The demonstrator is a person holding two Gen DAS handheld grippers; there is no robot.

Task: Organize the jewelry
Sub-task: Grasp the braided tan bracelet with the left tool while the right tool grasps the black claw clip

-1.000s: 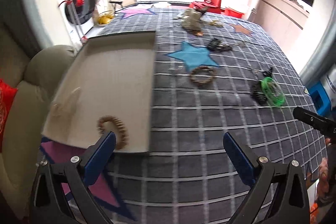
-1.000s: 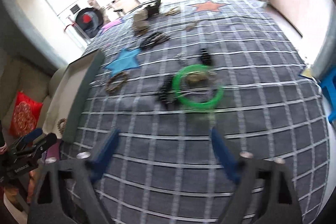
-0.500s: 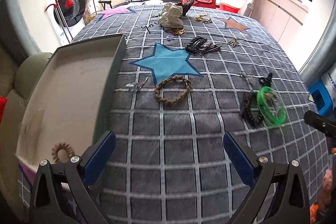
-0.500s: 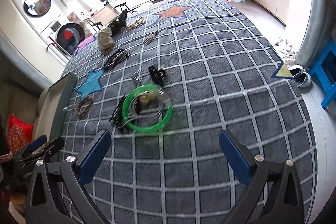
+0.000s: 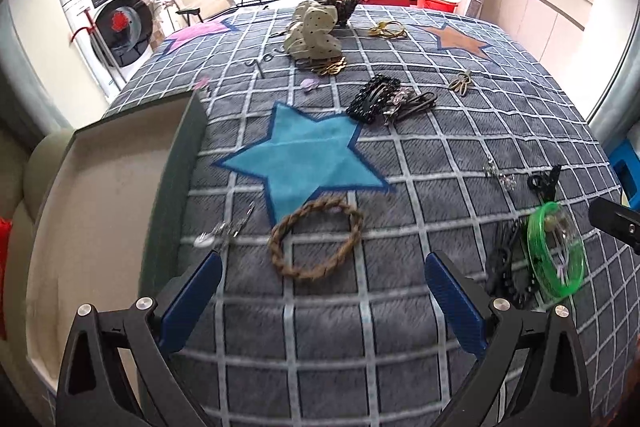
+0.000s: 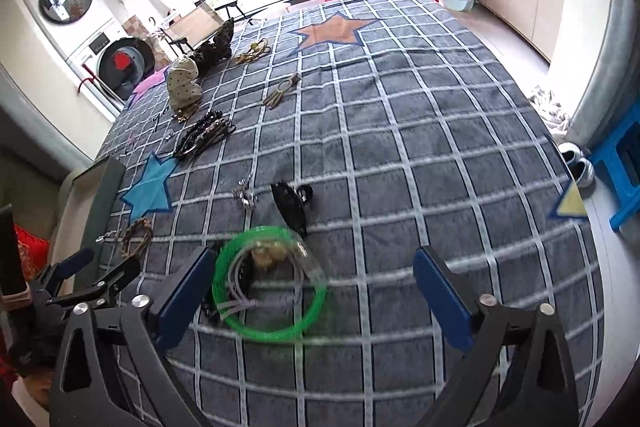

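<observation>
A brown braided bracelet (image 5: 316,239) lies on the grey checked cloth, just ahead of my left gripper (image 5: 324,303), which is open and empty. The beige tray (image 5: 176,187) with its grey-green wall stands at that gripper's left. In the right wrist view, a green bangle (image 6: 272,287) with pale cords and a small gold piece inside it lies between the fingers of my right gripper (image 6: 316,291), close to the left finger. The right jaws stand wide and are closing; the pads touch nothing. A black hair claw (image 6: 290,205) sits just beyond the bangle.
A black beaded chain (image 5: 506,267) lies against the bangle. Silver earrings (image 5: 498,175), a silver clip (image 5: 224,231), black hair clips (image 5: 374,99), a dotted scrunchie (image 5: 314,31) and gold pieces (image 5: 386,29) are scattered farther up. A sofa is at the left, a blue stool (image 6: 624,179) at the right.
My left gripper has moved right, off the tray and over the braided bracelet; the beaded bracelet in the tray has left its view. My right gripper has come up around the green bangle.
</observation>
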